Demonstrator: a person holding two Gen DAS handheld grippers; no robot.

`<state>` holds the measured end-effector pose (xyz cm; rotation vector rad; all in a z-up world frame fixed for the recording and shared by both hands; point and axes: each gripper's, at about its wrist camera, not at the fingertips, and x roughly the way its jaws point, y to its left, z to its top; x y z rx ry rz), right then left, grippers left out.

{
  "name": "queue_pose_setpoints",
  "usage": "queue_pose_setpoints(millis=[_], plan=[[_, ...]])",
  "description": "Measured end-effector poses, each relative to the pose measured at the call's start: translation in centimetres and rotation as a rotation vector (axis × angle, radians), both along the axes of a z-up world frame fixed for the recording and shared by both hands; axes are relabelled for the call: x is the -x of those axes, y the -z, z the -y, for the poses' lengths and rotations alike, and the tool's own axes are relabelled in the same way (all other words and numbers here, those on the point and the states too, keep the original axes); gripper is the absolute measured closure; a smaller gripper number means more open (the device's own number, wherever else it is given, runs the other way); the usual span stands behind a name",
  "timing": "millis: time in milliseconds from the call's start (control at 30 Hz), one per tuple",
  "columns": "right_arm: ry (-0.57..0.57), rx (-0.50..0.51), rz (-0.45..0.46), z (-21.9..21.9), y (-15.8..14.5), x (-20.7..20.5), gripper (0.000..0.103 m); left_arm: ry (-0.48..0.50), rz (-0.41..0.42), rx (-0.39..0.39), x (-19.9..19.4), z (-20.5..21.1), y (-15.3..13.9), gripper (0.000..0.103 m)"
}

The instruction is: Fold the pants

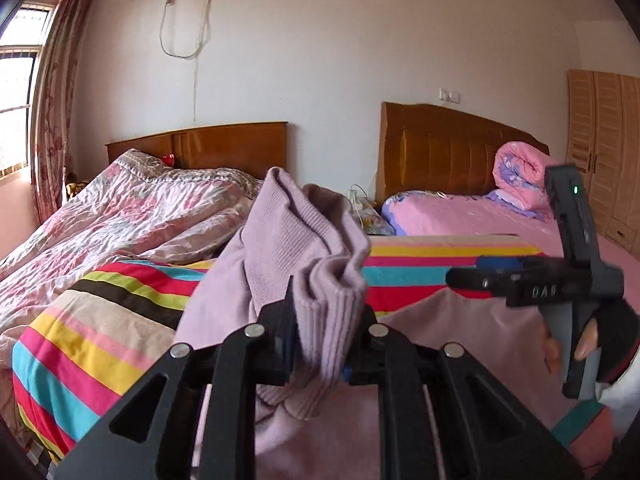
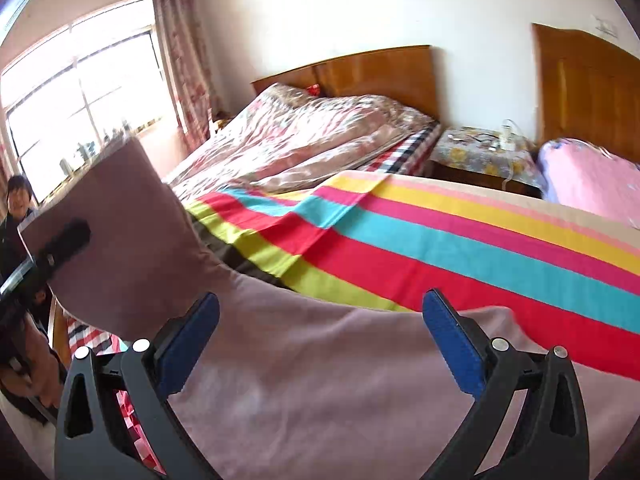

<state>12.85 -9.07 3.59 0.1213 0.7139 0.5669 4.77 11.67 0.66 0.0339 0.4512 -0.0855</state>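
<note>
The lilac-pink knit pants [image 1: 288,232] are bunched and lifted in the left wrist view, and my left gripper [image 1: 328,308] is shut on a fold of them. In the right wrist view the pants [image 2: 320,380] spread flat over the striped sheet [image 2: 440,240], with one part raised at the left where the left gripper [image 2: 64,240] clamps it. My right gripper [image 2: 320,300] hovers over the flat cloth, jaws wide open and empty. It also shows side-on at the right of the left wrist view, right gripper [image 1: 464,276], held by a gloved hand [image 1: 588,340].
The striped sheet covers a surface in front of two beds: one with a floral quilt [image 2: 312,128], one with pink bedding [image 1: 480,216]. A nightstand [image 2: 480,152] stands between them. Wardrobe [image 1: 604,152] at right, window [image 2: 80,100] at left, a person [image 2: 16,204] at the left edge.
</note>
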Motion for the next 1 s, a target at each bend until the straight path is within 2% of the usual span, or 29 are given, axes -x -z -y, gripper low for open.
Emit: queue_pose_setpoints(millis=[67, 133, 167, 200, 233, 300, 333, 400, 467, 567, 633, 700, 767, 933, 1000], plan=[[0.107, 0.000, -0.012, 5.2, 0.0, 0.5, 0.004, 0.093, -0.104, -0.040, -1.5, 4.6, 5.0, 0.077], [0.167, -0.004, -0.043, 8.7, 0.7, 1.2, 0.004, 0.200, -0.233, -0.086, -2.7, 8.2, 9.8, 0.062], [0.175, -0.010, -0.068, 9.9, 1.2, 1.5, 0.004, 0.241, -0.271, -0.111, -2.8, 9.5, 11.3, 0.062], [0.166, -0.016, -0.093, 10.4, 1.8, 2.0, 0.004, 0.262, -0.260, -0.171, -2.4, 10.5, 11.5, 0.059], [0.150, -0.019, -0.110, 10.6, 2.4, 2.6, 0.004, 0.288, -0.213, -0.192, -1.5, 10.7, 10.9, 0.042], [0.103, -0.024, -0.141, 10.1, 3.5, 3.8, 0.004, 0.327, -0.135, -0.143, 0.3, 9.7, 8.7, 0.020], [0.074, -0.038, -0.162, 9.4, 4.0, 4.2, 0.004, 0.334, -0.105, -0.118, 1.3, 8.7, 7.5, 0.018], [-0.009, -0.092, -0.217, 7.4, 5.0, 5.1, 0.005, 0.296, -0.071, -0.070, 3.1, 5.8, 5.6, 0.013], [-0.102, -0.146, -0.272, 4.7, 5.7, 5.8, 0.008, 0.149, -0.058, -0.045, 4.1, 1.6, 4.5, 0.006], [-0.253, -0.188, -0.373, 0.1, 7.2, 6.6, 0.015, -0.115, -0.109, -0.078, 4.7, -5.3, 5.7, 0.005], [-0.297, -0.174, -0.443, -2.0, 8.5, 6.8, 0.022, -0.210, -0.146, -0.090, 5.1, -8.5, 6.8, 0.005], [-0.307, -0.159, -0.499, -3.5, 9.6, 6.9, 0.030, -0.242, -0.170, -0.103, 5.9, -10.4, 7.3, 0.005], [-0.313, -0.146, -0.515, -4.8, 10.1, 6.9, 0.031, -0.232, -0.188, -0.108, 5.8, -11.4, 8.2, 0.005], [-0.286, -0.184, -0.571, -6.6, 10.3, 5.1, 0.034, -0.191, -0.189, -0.033, 6.3, -12.9, 9.8, 0.005], [-0.256, -0.210, -0.599, -6.5, 10.7, 4.5, 0.044, -0.181, -0.187, -0.014, 6.7, -12.9, 10.2, 0.005]])
